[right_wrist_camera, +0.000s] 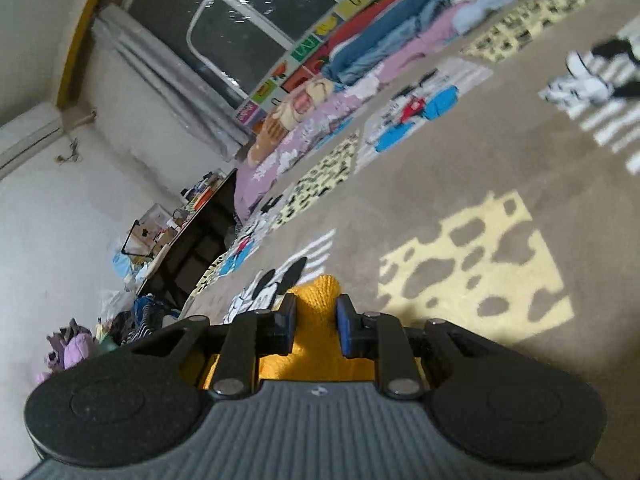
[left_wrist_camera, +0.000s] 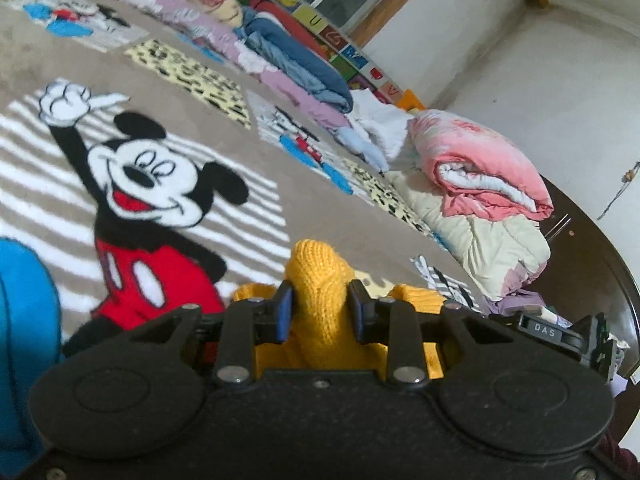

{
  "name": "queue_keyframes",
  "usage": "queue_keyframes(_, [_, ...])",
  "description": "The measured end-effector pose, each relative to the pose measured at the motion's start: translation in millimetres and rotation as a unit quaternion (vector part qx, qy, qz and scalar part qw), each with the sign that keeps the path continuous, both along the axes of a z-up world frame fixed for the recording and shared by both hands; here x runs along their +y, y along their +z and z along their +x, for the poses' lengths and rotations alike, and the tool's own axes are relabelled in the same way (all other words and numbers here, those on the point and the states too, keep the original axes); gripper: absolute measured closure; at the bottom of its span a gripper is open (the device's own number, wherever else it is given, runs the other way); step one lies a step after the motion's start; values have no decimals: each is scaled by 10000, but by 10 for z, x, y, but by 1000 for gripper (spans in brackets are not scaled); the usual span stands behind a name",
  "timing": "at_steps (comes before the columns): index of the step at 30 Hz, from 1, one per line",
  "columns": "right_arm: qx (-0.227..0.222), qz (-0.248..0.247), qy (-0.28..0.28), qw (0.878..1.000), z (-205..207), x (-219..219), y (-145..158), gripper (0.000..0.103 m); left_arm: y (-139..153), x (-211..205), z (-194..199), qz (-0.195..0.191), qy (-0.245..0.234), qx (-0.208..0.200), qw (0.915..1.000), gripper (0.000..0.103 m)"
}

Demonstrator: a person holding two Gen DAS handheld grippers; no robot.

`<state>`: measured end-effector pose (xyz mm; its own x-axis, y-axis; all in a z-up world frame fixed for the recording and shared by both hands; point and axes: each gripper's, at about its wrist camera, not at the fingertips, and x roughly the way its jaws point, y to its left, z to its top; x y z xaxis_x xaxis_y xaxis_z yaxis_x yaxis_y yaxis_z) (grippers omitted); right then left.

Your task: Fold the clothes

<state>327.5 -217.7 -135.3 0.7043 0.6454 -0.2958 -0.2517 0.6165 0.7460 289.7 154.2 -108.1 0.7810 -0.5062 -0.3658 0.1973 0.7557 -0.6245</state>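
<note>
Left wrist view: the left gripper (left_wrist_camera: 320, 304) pinches a bunched fold of a yellow knitted garment (left_wrist_camera: 318, 276) between its blue pads (left_wrist_camera: 283, 312), the knit bulging up past the fingertips and spreading to either side behind the black fingers. The garment is held just above a beige blanket (left_wrist_camera: 312, 208) that covers the bed and bears a large cartoon mouse figure (left_wrist_camera: 148, 208), white stripes and yellow spotted patches. Along the far edge of the bed lie a folded blue quilt (left_wrist_camera: 296, 64), a lilac quilt (left_wrist_camera: 168, 4) and, nearer the corner, a rolled pink and white quilt (left_wrist_camera: 480, 168) on top of a cream one (left_wrist_camera: 496, 248). A blue object (left_wrist_camera: 20, 320) shows at the left border; what it is cannot be told. Right wrist view: the right gripper (right_wrist_camera: 316, 320) likewise has its blue pads (right_wrist_camera: 344, 328) pressed onto a fold of the same yellow knit, which fills the gap between them and pokes out ahead. Below it lies the beige blanket with a pale yellow spotted patch (right_wrist_camera: 476, 276) just to the right. A dark window (right_wrist_camera: 256, 16) and a cluttered dark table (right_wrist_camera: 192, 240) stand beyond the bed.
</note>
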Motion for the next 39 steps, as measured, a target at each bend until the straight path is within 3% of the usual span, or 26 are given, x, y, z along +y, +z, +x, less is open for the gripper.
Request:
queue_keyframes(3, [157,34,-82,9998,23,-2,-102,81,-5,-11,9,40,18,78,10000,72])
queue_keyframes(5, [240,61,-131,9996,26,1,-144,77,39,-17,-20,90,100,133,9998,54])
queue_keyframes(7, [209,20,-237,9995,-15,3,-99,68,100,-10,-73,154,196,183,9995,47])
queue_keyframes(13, [-452,-621,-365,9964,-314,-35,294,63,375,97,-515,508,667,-111,9964,46])
queue_keyframes(18, [-1272,-1409,-200,9816,-764,-19,603,63,561,-102,-1093,1244,842,-651,9865,36])
queue_keyframes(20, [-1565,-1728,-17,9724,-954,61,665,63,578,-283,-1281,1671,740,-807,9798,36])
queue_keyframes(23, [-1911,-2173,261,9568,-1195,221,707,63,590,-619,-1480,2451,542,-1153,9611,36])
queue_keyframes(28, [-2219,-2545,405,9404,-1387,424,646,65,586,-1049,-1470,3310,225,-1732,9273,38])
queue_keyframes(30, [-2249,-2623,437,9374,-1398,477,603,65,544,-1142,-1353,3490,138,-1815,9193,40])
queue_keyframes(32, [-2245,-2664,445,9363,-1361,508,539,66,456,-1172,-1211,3525,40,-1739,9195,43])
queue_keyframes(34, [-2152,-2852,475,9328,-1301,568,414,67,242,-1207,-989,3697,-247,-1338,9192,43])
queue_keyframes(37, [-1803,-3143,638,9299,-1109,677,155,65,-136,-1161,-830,3729,-286,-1404,9167,40])
queue_keyframes(39, [-1774,-3073,618,9329,-1065,686,62,65,-100,-1099,-779,3576,-322,-1305,9241,40])
